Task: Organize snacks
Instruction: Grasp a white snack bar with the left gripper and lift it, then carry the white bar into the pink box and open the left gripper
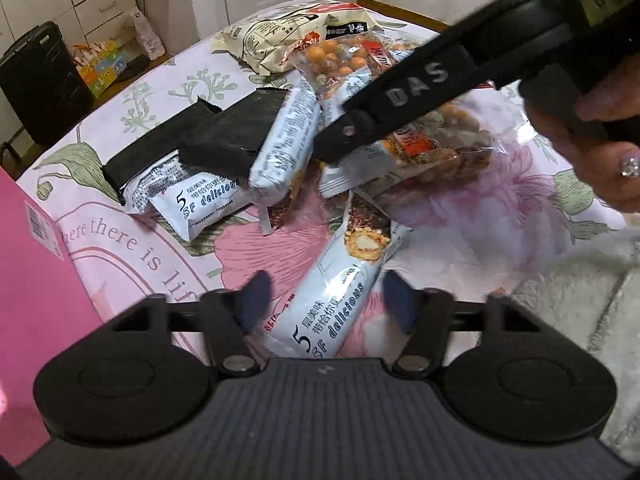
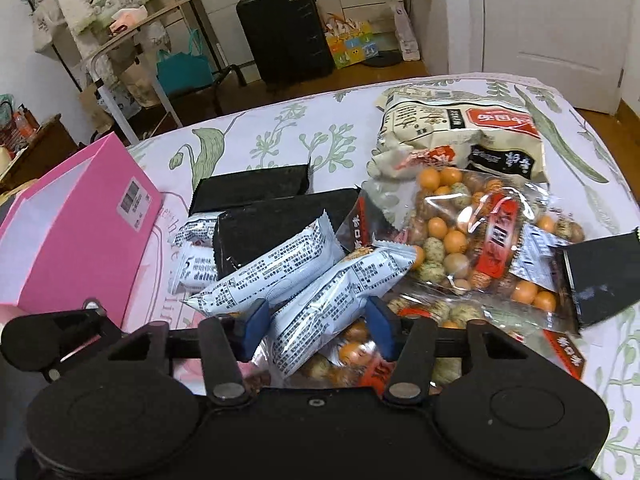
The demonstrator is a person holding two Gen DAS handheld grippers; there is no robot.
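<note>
My left gripper (image 1: 326, 300) straddles a pale blue snack packet (image 1: 340, 280) lying on the table (image 1: 120, 128), its blue fingers (image 1: 256, 294) on either side of the wrapper, though contact cannot be judged; beyond it sit more pale blue packets (image 1: 200, 204) under two black packets (image 1: 224, 136); farther back lie clear bags of coated nuts (image 1: 440, 140) and a cream snack bag (image 1: 288, 36); my right gripper (image 1: 340, 140) reaches in from the upper right across the pile, held by my right hand (image 1: 592, 144), a ring on one finger; a pink box (image 1: 36, 288) stands at the left edge; a black suitcase (image 1: 40, 80) stands on the floor behind.
</note>
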